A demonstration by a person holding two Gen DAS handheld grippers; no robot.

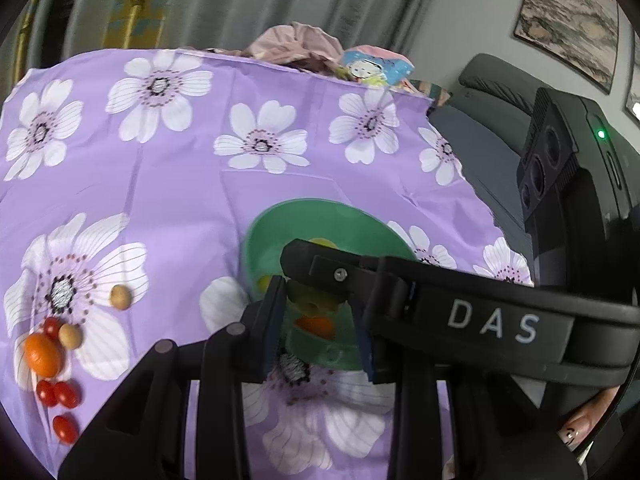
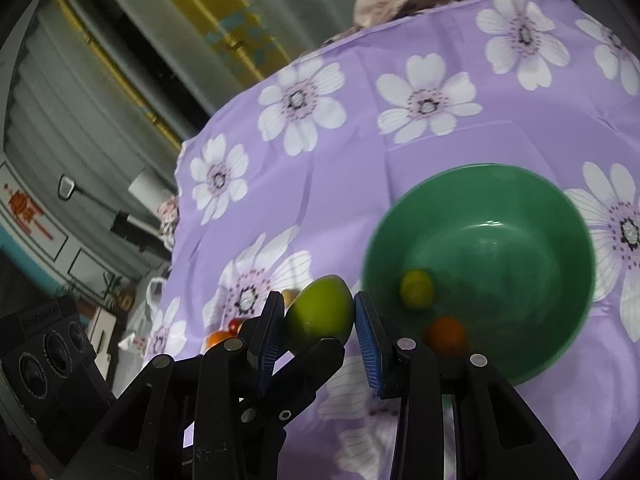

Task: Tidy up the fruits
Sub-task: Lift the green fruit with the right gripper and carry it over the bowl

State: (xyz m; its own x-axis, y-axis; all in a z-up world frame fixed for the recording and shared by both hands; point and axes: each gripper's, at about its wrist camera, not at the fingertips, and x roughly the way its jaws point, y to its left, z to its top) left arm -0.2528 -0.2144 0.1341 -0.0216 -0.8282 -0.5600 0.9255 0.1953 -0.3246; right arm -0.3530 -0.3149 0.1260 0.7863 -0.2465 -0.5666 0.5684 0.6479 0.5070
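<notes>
Far to the left of our left gripper's (image 1: 320, 324) fingers, loose fruit waits on the purple flowered tablecloth (image 1: 180, 184): an orange (image 1: 43, 353), two tan round fruits (image 1: 121, 297), and several cherry tomatoes (image 1: 58, 394). The left gripper's fingers are spread and grasp nothing; between and beyond them sits the green bowl (image 1: 256, 240), the right gripper's arm crossing in front of it. Our right gripper (image 2: 320, 316) clenches a green lime-like fruit (image 2: 320, 312) between its blue pads, just left of the bowl's rim (image 2: 480, 172). Right of its fingers, the bowl holds a yellow-green fruit (image 2: 417, 289) and an orange one (image 2: 446, 334). We judge sorting partly done, several pieces remaining.
</notes>
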